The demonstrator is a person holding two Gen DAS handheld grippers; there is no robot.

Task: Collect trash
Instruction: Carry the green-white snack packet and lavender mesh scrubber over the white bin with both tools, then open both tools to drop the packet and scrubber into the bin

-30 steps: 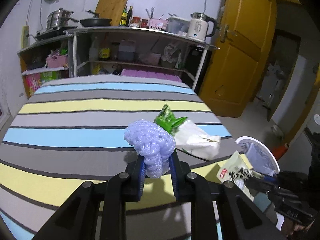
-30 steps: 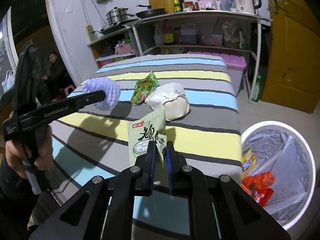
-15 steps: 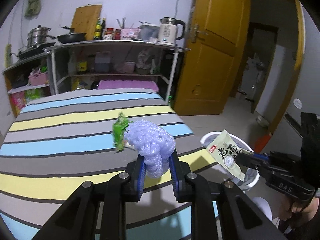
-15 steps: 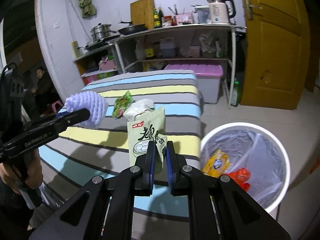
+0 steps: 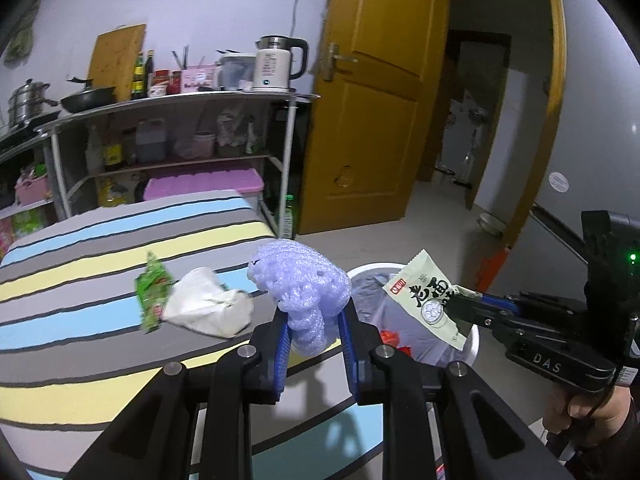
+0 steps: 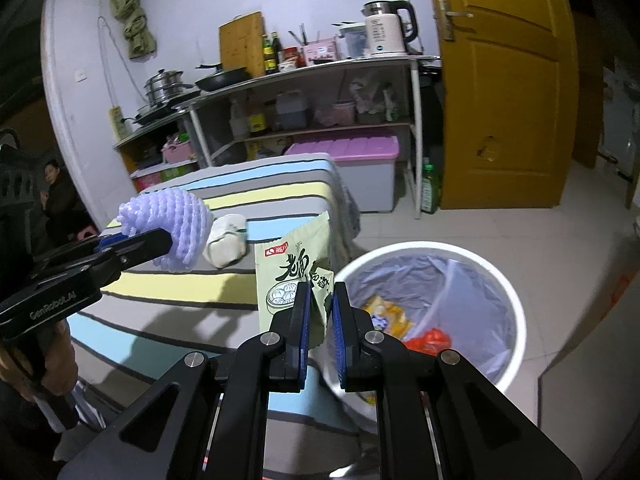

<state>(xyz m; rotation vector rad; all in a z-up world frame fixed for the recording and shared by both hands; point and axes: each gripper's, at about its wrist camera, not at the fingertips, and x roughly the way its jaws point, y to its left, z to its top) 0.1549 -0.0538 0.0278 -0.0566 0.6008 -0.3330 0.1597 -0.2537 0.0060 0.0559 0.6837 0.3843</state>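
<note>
A: Both grippers have swung away from the middle of the striped table toward its corner and the bin. One second ago the left wrist view looked across the table at the shelves; now the yellow door (image 5: 372, 120) and the white trash bin (image 5: 474, 342) fill its right half.

B: Left gripper (image 5: 314, 322) state?

A: Clamped on a purple foam fruit net (image 5: 298, 280). Blue pads press its lower lobe from both sides; the bulk bulges above the fingertips. Held in the air over the table's near corner, just beside the bin rim.

B: Right gripper (image 6: 320, 300)?

A: Closed on a pale green snack packet (image 6: 292, 268) with a red label and printed buns. The packet stands upright between the pads, its top edge free. From the left wrist view the same packet (image 5: 430, 300) hangs over the bin's mouth.

B: Bin contents?

A: Grey liner; a yellow wrapper (image 6: 386, 314) and a red wrapper (image 6: 426, 338) lie at the bottom.

B: What is on the table?

A: Striped table (image 5: 80, 272) carries a green wrapper (image 5: 152, 294) and a crumpled white bag (image 5: 208, 306), touching each other, well apart from the bin. The green one is blurred.

B: Anything else?

A: A hand (image 5: 580, 414) grips the right gripper's handle at the lower right of the left wrist view. A seated person (image 6: 60, 200) shows at the far left of the right wrist view, in the dark.
</note>
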